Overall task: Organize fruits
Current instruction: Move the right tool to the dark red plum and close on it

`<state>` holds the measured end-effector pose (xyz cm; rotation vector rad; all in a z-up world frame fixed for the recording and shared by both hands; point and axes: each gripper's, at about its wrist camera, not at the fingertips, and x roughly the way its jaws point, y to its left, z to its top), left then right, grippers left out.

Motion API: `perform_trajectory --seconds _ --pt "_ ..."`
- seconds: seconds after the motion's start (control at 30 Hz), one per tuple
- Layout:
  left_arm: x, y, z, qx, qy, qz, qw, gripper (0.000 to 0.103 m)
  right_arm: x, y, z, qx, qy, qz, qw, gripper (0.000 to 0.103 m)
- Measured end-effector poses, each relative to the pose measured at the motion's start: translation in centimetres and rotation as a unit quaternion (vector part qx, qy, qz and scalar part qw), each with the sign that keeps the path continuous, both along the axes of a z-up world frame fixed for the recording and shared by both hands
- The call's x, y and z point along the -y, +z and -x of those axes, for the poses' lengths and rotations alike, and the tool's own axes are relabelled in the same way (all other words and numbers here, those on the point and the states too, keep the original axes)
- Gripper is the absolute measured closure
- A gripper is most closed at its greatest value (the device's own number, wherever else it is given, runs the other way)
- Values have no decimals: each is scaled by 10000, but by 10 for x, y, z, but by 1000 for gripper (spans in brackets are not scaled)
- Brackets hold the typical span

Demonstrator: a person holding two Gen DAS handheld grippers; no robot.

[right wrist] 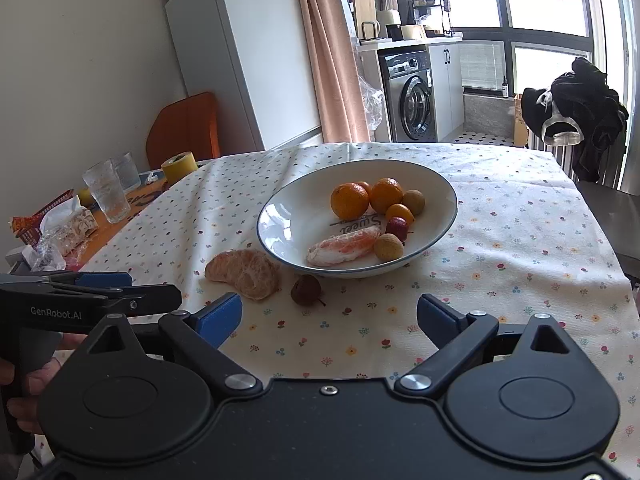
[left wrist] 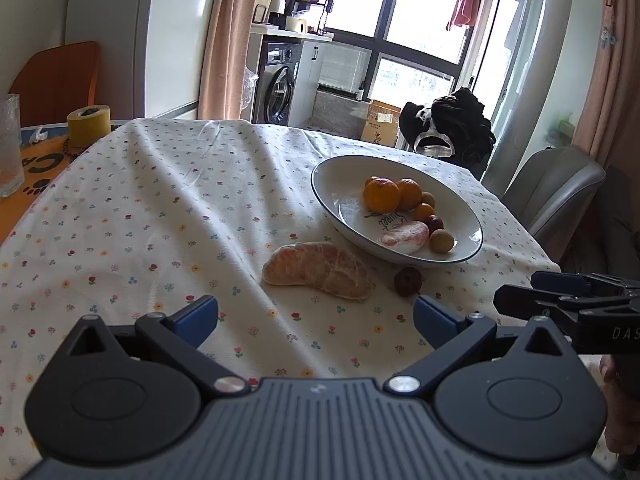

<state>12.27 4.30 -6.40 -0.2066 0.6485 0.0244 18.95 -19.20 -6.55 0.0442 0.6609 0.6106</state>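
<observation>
Left wrist view: left gripper (left wrist: 316,316) spread wide, nothing in it, low over the floral tablecloth (left wrist: 140,216). Right gripper (right wrist: 329,318) likewise released w/ nothing held. Just ahead lies the peeled citrus segment (left wrist: 318,270), beside the bowl (left wrist: 468,248), not in it. Looks soft, light, prob. easy to burst; pinch gently across its thick middle. Small dark wrinkled fruit (left wrist: 407,281) nearby looks firmer, may roll. Bowl already holds oranges (left wrist: 382,195) etc.
</observation>
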Motion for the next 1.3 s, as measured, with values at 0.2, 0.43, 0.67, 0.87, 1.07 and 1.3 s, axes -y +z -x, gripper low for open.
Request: perform_trajectory --seconds 0.2,0.43,0.67,0.87,1.07,1.3 --pt "-5 -10 -9 -101 2 89 9999 1 -8 -9 -5 -94 57 -9 9999 18" --pt "-3 -19 -22 -192 -91 68 9998 2 -17 -20 -16 -322 100 -48 9994 34" --pt "-6 -26 -31 -284 -97 67 9995 3 -24 -30 -29 -583 198 -165 9980 46" --pt "-8 -27 -35 -270 -157 51 9995 3 -34 -36 -40 -649 270 -206 9973 48" --pt "-8 -30 -43 -319 -186 6 9993 3 -42 -39 -49 -705 324 -272 9966 54" --pt "-7 -32 -51 -367 -153 -12 9992 3 -43 -42 -54 -719 437 -288 9960 80"
